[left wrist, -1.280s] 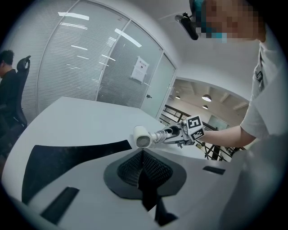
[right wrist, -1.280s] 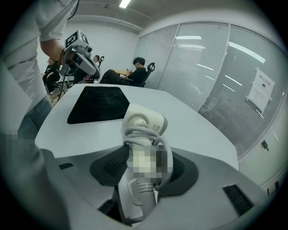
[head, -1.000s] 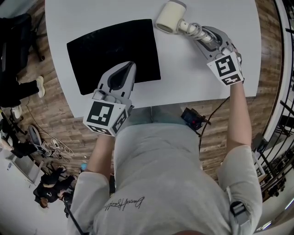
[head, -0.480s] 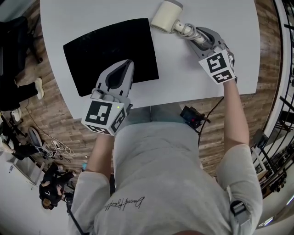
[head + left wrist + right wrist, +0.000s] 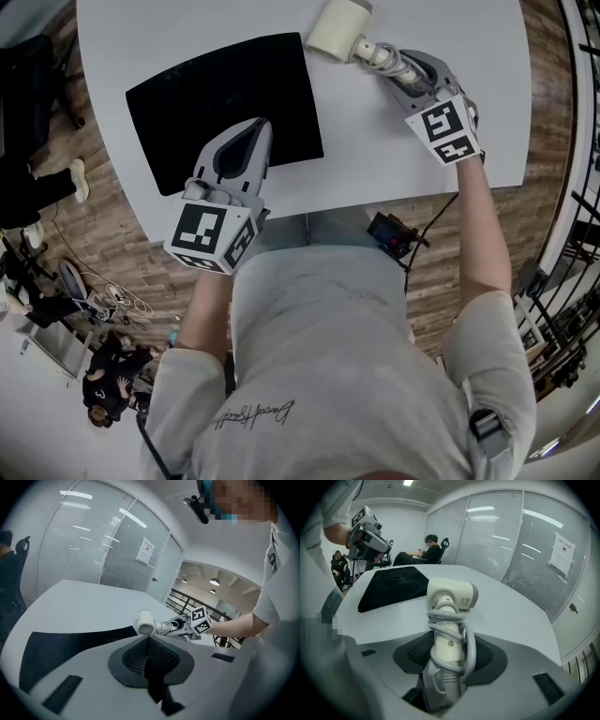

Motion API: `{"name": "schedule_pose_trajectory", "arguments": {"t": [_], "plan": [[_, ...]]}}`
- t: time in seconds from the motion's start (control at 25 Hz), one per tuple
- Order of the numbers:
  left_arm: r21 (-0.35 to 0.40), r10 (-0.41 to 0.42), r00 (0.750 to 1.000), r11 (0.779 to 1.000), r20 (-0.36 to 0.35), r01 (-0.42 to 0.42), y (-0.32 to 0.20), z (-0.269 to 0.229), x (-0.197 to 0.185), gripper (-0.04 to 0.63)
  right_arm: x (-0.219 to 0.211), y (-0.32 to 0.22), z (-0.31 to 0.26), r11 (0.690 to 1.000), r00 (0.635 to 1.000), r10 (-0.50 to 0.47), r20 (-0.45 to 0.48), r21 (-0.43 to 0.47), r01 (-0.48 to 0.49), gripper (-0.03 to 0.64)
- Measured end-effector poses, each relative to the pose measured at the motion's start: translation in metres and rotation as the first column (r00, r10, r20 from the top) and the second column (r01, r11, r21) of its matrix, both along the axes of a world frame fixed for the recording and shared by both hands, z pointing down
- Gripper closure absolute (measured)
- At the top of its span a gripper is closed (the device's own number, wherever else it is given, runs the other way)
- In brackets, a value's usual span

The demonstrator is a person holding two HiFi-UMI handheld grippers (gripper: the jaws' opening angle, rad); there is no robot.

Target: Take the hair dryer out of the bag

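Bag [image 5: 220,103] near edge hidden under left tool [image 5: 259,127].

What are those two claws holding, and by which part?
The right gripper holds the hair dryer by its cord-wrapped handle. The left gripper is shut with nothing seen in it, near the bag.

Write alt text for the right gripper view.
The right gripper grips a cream hair dryer by its cord-wrapped handle, over a white table. A black bag lies flat on the table, farther off to the left.
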State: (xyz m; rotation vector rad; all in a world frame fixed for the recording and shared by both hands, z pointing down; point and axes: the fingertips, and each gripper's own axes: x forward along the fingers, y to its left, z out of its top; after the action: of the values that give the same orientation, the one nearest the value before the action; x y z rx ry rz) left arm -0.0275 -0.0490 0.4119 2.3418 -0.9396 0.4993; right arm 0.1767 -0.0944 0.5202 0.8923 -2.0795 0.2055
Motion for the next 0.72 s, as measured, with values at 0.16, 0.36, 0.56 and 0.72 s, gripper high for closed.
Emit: {"name": "schedule_pose_trajectory", "arguments": {"t": [0.16, 0.36, 0.56, 0.72], "plan": [[-0.003, -0.003, 1.0, 1.0, -0.002, 0.003, 0.001, 0.0, 0.0, 0.583, 0.0, -0.001, -0.002, 1.0, 1.0, 0.004, 0.004, 0.011, -0.004, 0.394], [0.001, 0.003, 1.0, 1.0, -0.013, -0.003, 0.001, -0.002, 0.005, 0.583, 0.002, -0.003, 0.0, 1.0, 1.0, 0.007, -0.013, 0.016, -0.007, 0.391], [0.002, 0.006, 1.0, 1.0, -0.007, -0.006, 0.003, -0.003, 0.004, 0.583, 0.0, 0.002, 0.002, 1.0, 0.998, -0.023, -0.054, 0.02, 0.025, 0.37], [0.001, 0.005, 1.0, 1.0, -0.005, -0.005, 0.002, -0.001, 0.002, 0.583, 0.0, 0.002, 0.008, 1.0, 0.998, -0.021, -0.057, 0.009, 0.022, 0.36]]}}
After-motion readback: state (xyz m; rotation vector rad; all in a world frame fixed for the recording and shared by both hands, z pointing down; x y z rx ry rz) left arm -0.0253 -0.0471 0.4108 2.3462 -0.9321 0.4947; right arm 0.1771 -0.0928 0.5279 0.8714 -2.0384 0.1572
